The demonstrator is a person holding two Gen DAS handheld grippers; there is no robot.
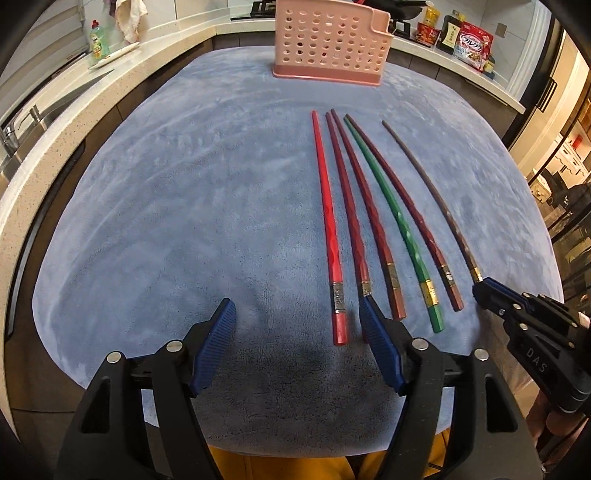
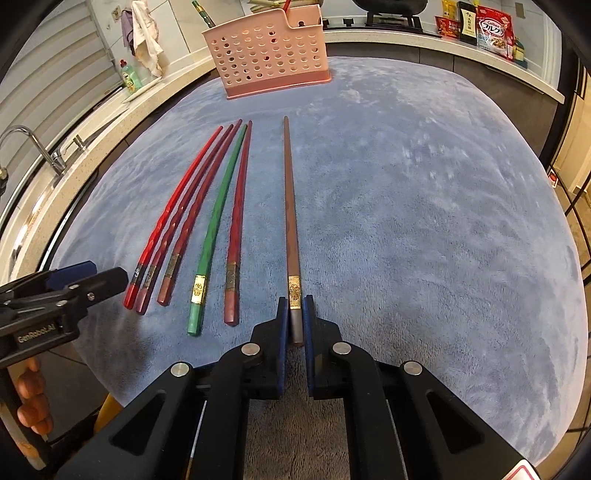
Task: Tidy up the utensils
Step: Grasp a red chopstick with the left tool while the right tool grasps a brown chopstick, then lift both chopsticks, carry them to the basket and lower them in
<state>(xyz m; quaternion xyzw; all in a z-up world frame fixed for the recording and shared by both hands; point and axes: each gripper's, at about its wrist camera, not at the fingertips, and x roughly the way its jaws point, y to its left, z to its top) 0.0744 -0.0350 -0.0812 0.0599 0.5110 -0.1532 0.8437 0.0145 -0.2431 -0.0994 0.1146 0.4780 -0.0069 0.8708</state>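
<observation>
Several chopsticks lie side by side on a blue cloth (image 1: 184,206): a bright red one (image 1: 327,221), dark red ones (image 1: 351,218), a green one (image 1: 391,218) and a brown one (image 2: 290,206). My right gripper (image 2: 295,306) is shut on the brown chopstick's thick end; it also shows in the left wrist view (image 1: 484,291). My left gripper (image 1: 297,314) is open and empty, low over the cloth just left of the bright red chopstick's handle. A pink perforated utensil basket (image 1: 330,40) stands upright at the far edge, also seen in the right wrist view (image 2: 269,55).
A pale counter (image 1: 48,122) curves round the left and back, with a sink tap (image 2: 33,144), a dish soap bottle (image 1: 98,38) and a hanging towel (image 1: 129,18). Food packets (image 1: 472,44) stand at the back right. The cloth's edge lies near me.
</observation>
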